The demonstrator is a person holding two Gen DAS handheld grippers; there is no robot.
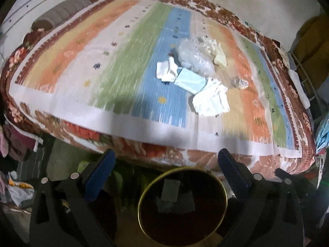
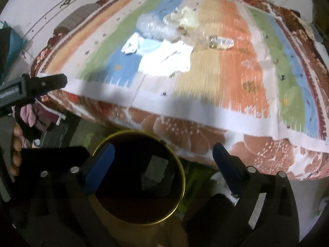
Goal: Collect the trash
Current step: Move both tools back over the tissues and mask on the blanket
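**Reviewer:** At that moment both of your tools stood spread wide with nothing between the pads. Your left gripper [image 1: 164, 168] and your right gripper [image 2: 162, 160] each hung over the dark bin [image 1: 183, 203] with the brass-coloured rim, down on the floor against the bed's near edge. Pale flat scraps lay at its bottom, though I couldn't tell what they were.

**Operator:** And what was left for me?

**Reviewer:** The pile sat well apart from you, mid-bed on the striped bedspread [image 1: 123, 61]. Nearest was a crumpled white paper [image 1: 211, 100], touching a pale blue folded piece [image 1: 189, 82]; beside that, a smaller white wad [image 1: 166, 70]. Behind them was a clear crinkled plastic bag [image 1: 193, 57], with a yellowish wrapper [image 1: 216, 51] at its far side, and a small clear packet [image 1: 238, 82] off to the right.

**Operator:** How would they have handled?

**Reviewer:** All looked nearly weightless and soft, so I judged you needed no force. The papers would crush under the pads; you were best taking each by a raised fold, not a flat edge, or you risked pinching the bedspread too. The plastic bag looked slippery and springy, so I'd have bunched it at its thickest. The view was blurred, so the finer edges weren't clear.
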